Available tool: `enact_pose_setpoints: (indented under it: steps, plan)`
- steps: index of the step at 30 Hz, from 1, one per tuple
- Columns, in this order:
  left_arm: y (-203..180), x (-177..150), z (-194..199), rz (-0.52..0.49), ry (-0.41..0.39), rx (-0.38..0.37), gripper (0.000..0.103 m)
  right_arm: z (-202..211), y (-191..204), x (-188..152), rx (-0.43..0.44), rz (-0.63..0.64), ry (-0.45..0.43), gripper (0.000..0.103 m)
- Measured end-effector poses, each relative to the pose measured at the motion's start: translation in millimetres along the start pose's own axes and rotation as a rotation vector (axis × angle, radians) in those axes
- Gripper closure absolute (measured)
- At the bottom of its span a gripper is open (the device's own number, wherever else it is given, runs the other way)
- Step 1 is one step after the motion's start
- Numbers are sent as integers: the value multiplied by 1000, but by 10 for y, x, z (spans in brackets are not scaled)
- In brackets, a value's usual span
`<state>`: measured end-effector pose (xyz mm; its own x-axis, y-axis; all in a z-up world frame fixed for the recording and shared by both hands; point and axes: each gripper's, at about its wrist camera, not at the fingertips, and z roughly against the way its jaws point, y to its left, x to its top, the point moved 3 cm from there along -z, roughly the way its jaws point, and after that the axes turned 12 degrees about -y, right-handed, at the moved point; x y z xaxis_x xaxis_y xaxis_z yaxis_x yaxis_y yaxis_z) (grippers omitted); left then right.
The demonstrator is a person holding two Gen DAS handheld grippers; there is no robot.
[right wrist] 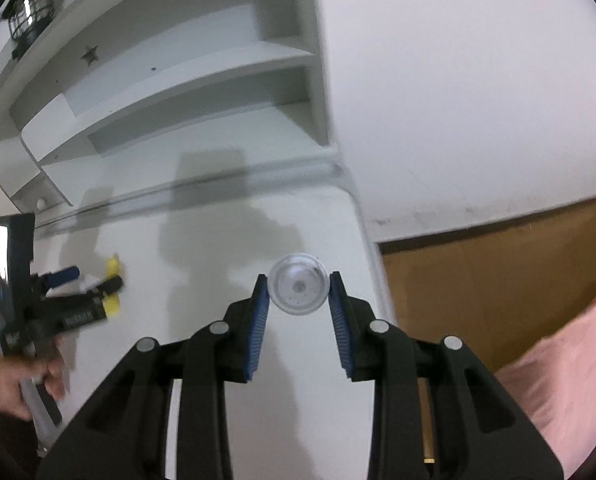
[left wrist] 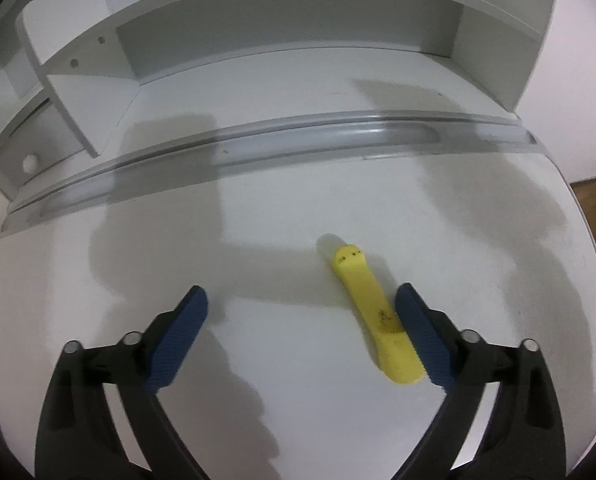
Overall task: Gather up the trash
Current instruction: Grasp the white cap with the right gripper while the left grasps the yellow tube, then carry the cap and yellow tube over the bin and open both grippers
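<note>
A yellow banana-shaped piece [left wrist: 362,292] lies flat on the white desk [left wrist: 281,360]. My left gripper [left wrist: 302,291] hangs over it, open wide, with the piece between the fingers and close against the right pad [left wrist: 422,332]. In the right wrist view my right gripper [right wrist: 298,280] is shut on a clear round plastic cup [right wrist: 298,294], seen end-on, near the desk's right edge. That view also shows the left gripper [right wrist: 93,276] at far left in a person's hand [right wrist: 17,384], with the yellow piece [right wrist: 113,264] partly hidden behind it.
A white shelf unit [left wrist: 281,16] stands at the back of the desk behind a raised grey rail [left wrist: 298,140]. A small drawer with a knob [left wrist: 29,162] sits at the left. A black lantern [right wrist: 29,8] tops the shelf. Brown floor [right wrist: 498,272] and pink cloth [right wrist: 570,380] lie past the right edge.
</note>
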<state>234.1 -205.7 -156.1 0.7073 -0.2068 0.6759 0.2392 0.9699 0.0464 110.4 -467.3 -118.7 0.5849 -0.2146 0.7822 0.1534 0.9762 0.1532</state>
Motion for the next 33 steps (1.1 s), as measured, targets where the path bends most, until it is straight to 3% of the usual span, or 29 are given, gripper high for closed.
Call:
enact_pose_setpoints:
  steps: [3,6,8,9,15,21,26,29,33]
  plan:
    - [-25,-3,25,-22,-13,-29,28,240,-322,-223,-8,-83,6,73]
    - [-124,-12,84,-46,-32,-68,52,477,-598,-449,-42,-133,3,73]
    - [-245,4,90,-80,-40,-86,86,675,-803,-651,-75,-179,0,73]
    - [-328,-6,107,-98,-41,-95,91,762,-890,-738,-91,-199,-2,73]
    - [-1201,-183,403,-239,-83,-252,91,1426,-1540,-1511,-221,-379,-26,73]
    - [-2600,-648,1185,-395,-125,-596,91,1993,-2063,-2549,-376,-594,-19,73]
    - [-3606,-1318,1883,-573,-139,-830,91,2268,-2325,-3288,-467,-740,5,72]
    - [-3973,-1740,2046,-645,-104,-913,91,2363,-2416,-3650,-498,-808,20,72]
    - [-4264,-2234,1994,-719,-47,-961,91,2378,-2468,-3983,-511,-874,51,72]
